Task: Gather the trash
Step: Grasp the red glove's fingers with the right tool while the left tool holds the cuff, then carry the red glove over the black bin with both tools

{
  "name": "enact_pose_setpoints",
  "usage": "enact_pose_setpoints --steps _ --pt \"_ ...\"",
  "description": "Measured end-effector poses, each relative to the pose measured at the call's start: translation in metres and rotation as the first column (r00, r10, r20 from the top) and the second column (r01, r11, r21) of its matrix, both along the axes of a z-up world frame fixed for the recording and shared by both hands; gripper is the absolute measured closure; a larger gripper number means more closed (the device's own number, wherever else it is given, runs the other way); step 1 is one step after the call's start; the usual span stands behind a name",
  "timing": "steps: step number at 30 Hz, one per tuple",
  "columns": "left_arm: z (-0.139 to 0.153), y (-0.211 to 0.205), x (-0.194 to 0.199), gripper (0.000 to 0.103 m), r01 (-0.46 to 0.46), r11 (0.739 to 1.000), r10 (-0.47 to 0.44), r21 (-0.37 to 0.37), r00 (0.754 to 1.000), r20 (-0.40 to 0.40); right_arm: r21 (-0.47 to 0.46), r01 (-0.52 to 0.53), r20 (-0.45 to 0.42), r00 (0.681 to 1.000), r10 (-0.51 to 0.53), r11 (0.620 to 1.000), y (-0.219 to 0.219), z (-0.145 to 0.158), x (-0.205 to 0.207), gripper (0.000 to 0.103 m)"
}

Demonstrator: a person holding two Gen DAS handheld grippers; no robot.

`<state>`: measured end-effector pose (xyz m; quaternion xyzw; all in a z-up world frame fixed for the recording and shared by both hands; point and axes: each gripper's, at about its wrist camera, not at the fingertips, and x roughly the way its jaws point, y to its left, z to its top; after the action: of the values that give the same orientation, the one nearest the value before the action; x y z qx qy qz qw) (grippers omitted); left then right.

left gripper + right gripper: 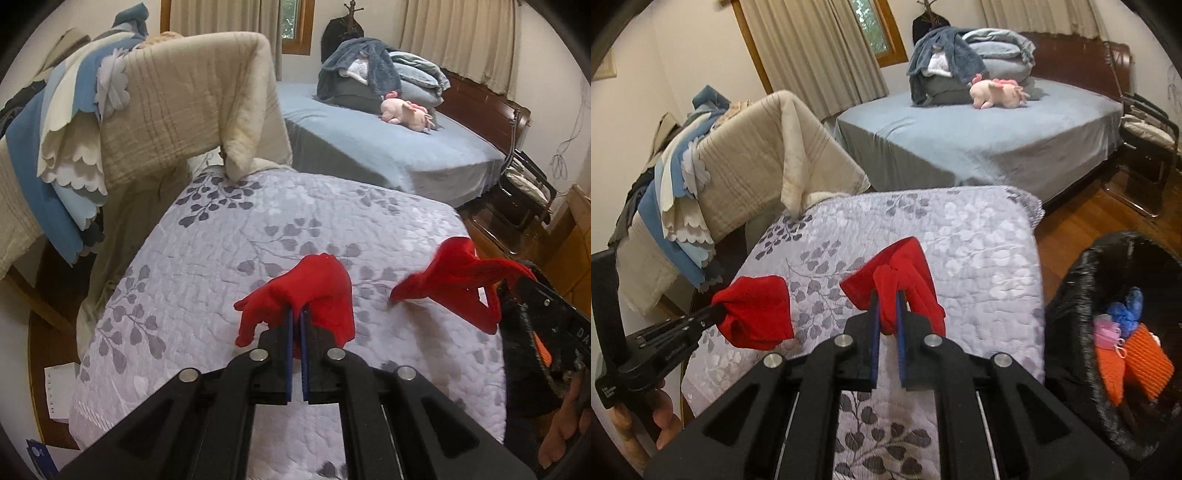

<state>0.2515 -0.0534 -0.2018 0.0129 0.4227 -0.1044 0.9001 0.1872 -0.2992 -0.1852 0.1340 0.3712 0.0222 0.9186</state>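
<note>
Two red gloves hang above a quilted surface with a grey leaf print [229, 236]. My left gripper [297, 314] is shut on one red glove [317, 288], whose fingers droop to the left. In the right wrist view that same gripper [718, 310] comes in from the left with its glove [757, 314]. My right gripper [886, 299] is shut on the second red glove [901, 269], which is pinched between the blue pads. From the left wrist view, the right gripper [508, 286] sits at the right edge with this second glove [454, 273] lifted off the quilt.
A black bin [1071, 295] stands right of the quilt, with orange, pink and blue items inside. Draped beige and blue blankets [177, 96] hang on the left. Behind is a blue bed [388, 147] with folded bedding and a pink plush toy [406, 109]. A chair [1145, 140] stands on the wooden floor.
</note>
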Motion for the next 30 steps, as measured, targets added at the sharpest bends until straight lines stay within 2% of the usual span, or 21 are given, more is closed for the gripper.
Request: enact_pose_setpoints --steps 17,30 --pt "0.035 -0.076 -0.056 0.099 0.102 0.995 -0.102 -0.002 0.995 0.018 -0.016 0.12 0.08 0.99 -0.119 0.993 -0.058 0.048 -0.081 0.096" --pt "0.062 -0.13 -0.089 0.099 0.179 0.984 -0.179 0.003 0.983 0.043 -0.041 0.213 0.104 0.973 -0.208 0.976 -0.119 0.061 -0.12 0.096"
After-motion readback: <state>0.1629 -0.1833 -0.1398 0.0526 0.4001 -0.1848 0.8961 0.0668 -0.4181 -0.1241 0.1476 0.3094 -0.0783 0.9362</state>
